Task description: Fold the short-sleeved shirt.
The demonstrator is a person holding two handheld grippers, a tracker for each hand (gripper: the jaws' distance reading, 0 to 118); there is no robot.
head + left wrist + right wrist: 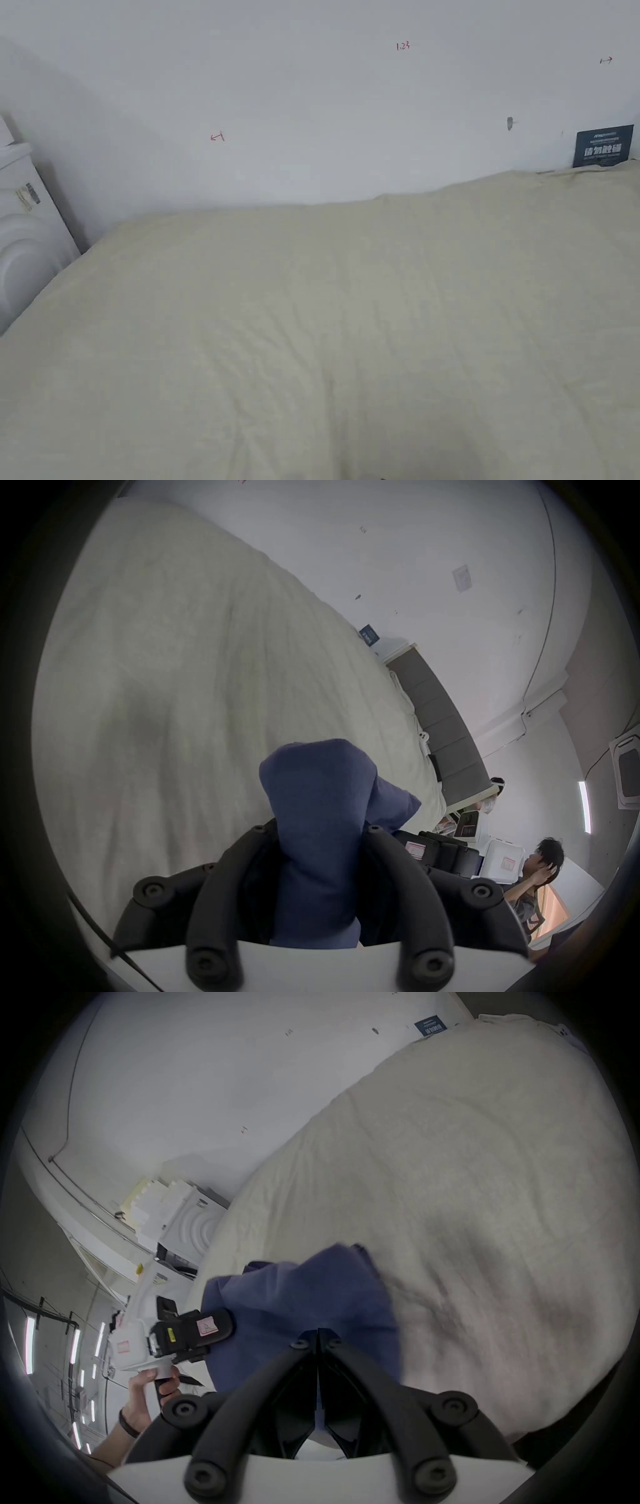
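The short-sleeved shirt (318, 812) is dark blue and bunched up. In the left gripper view it rises as a thick fold between the jaws of my left gripper (320, 830), which is shut on it above the cream bed sheet (180, 660). In the right gripper view the shirt (298, 1303) hangs just over the sheet (467, 1172). My right gripper (317, 1335) has its jaws pressed together on the shirt's edge. The left gripper (221, 1326) is held by a hand (145, 1397) to the left, at the shirt's other side.
The bed (350, 337) stands against a white wall (312, 94). A white appliance (25, 250) is at its left end, and a dark card (603, 145) leans at the back right. A grey headboard (440, 722) and a seated person (533, 878) are beyond the bed.
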